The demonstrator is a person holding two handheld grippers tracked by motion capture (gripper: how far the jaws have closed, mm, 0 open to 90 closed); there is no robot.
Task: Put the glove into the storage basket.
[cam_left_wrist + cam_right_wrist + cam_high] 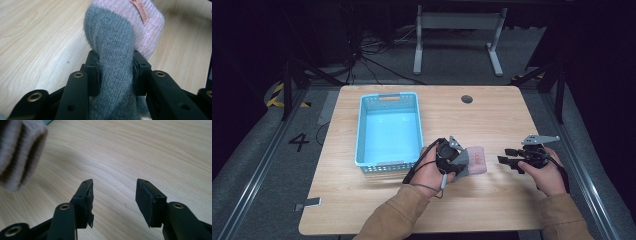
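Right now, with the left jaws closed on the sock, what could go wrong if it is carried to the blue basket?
1. The left gripper pinches only the grey part of the sock; soft knit may slip out during the lift.
2. The pink end hangs free and might catch on the rim of the blue basket.
3. The right gripper stands open close beside the sock; the two might collide.

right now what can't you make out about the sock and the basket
- Sock, left gripper view: its lower end is cut off by the bottom edge and squeezed between the left tongs.
- Sock label: lettering too small to read.
- Basket, high view: the left tongs and hand cover its near right corner.
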